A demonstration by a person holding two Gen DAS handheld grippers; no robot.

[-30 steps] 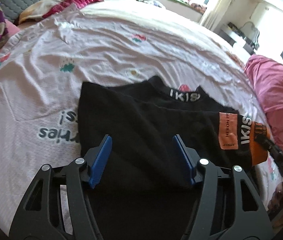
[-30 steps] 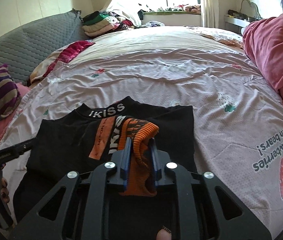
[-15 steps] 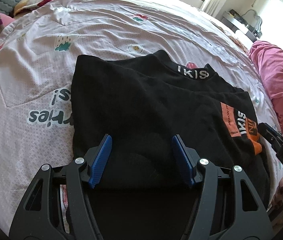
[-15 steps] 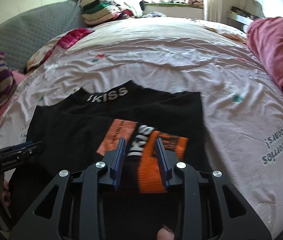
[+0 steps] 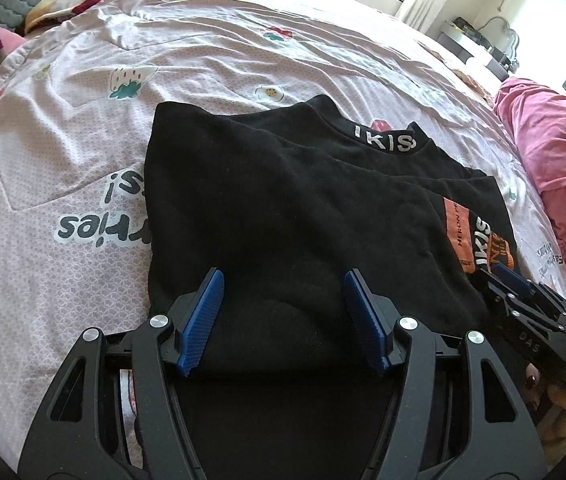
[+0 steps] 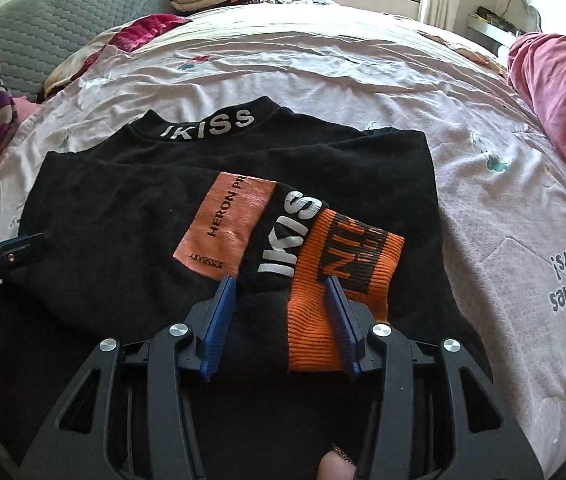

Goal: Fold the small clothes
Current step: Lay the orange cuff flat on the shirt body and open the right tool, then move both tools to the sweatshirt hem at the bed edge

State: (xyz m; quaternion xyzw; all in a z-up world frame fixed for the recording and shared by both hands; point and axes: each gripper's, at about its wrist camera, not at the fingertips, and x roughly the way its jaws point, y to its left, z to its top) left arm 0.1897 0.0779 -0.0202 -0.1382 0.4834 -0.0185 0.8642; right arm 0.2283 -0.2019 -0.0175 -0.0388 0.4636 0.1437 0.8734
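One orange cuff (image 6: 343, 272), right-wrist view only

Black top (image 6: 131, 216) with orange cuff (image 6: 343, 264), pink strawberry-print bedsheet (image 6: 323, 72), blue-padded claws

The left gripper (image 5: 283, 312) stands wide at the frame's lower centre; the right gripper (image 6: 283, 316), jaws just opening, grips nothing.

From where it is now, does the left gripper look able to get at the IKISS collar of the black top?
Probably yes. The left gripper is open over the near part of the black top, and the collar lies uncovered beyond it, nothing between.
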